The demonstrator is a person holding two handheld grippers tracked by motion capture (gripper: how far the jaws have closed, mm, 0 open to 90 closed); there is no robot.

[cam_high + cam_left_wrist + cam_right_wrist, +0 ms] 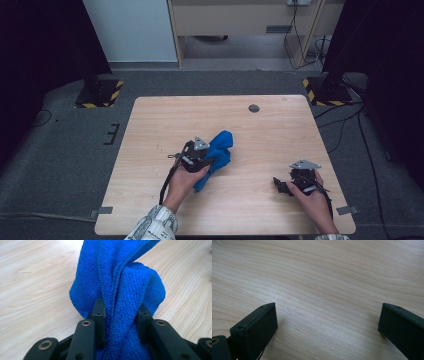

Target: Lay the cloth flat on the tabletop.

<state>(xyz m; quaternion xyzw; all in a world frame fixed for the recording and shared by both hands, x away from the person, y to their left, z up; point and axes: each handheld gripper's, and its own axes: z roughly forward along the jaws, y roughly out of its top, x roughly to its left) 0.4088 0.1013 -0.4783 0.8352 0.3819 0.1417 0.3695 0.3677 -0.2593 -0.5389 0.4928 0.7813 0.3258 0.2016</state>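
Note:
A blue microfibre cloth [218,152] is bunched up near the middle of the wooden table [260,130]. My left gripper [210,161] is shut on it. In the left gripper view a thick fold of the blue cloth [125,290] stands up between the two black jaws, pinched from both sides. My right gripper [281,186] rests low over the table at the front right, away from the cloth. The right gripper [327,320] has its jaws wide apart over bare wood, with nothing between them.
A small dark round spot [254,108] sits in the tabletop near the far edge. Grey carpet surrounds the table. Two stands with yellow-black striped bases [97,94] [326,91] flank the far corners, with cables on the floor at the right.

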